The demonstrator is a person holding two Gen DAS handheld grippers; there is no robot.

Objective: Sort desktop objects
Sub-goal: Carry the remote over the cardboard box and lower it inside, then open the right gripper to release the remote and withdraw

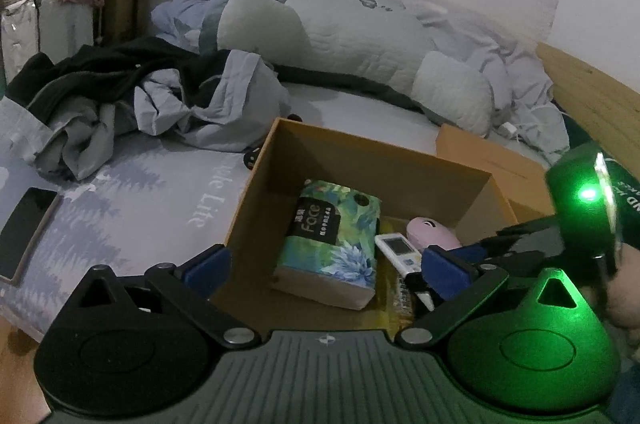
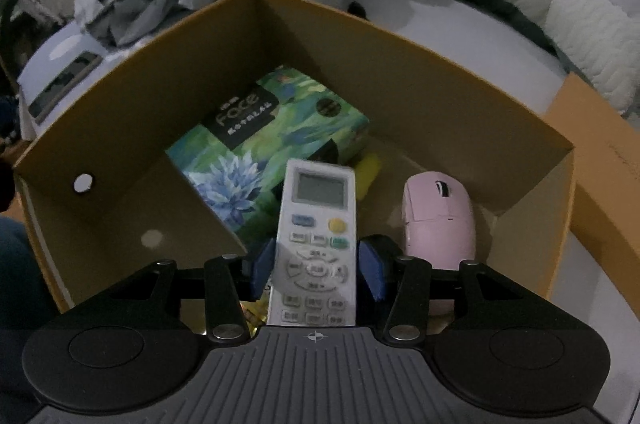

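The box on the bed already held tissue pack, mouse and remote, the latter between the right tool's slackened pads; the phone remained outside; the left tool was spread, empty.

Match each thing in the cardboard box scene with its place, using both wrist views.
Things:
1. white remote control
2. pink computer mouse
3. green floral tissue pack
4. dark phone

Places:
A. on the bed, outside the brown cardboard box
B. between the right gripper fingers
C. in the box, beside the remote
D. in the box, under the remote's far end

Pairs: 1-B, 2-C, 3-D, 4-A
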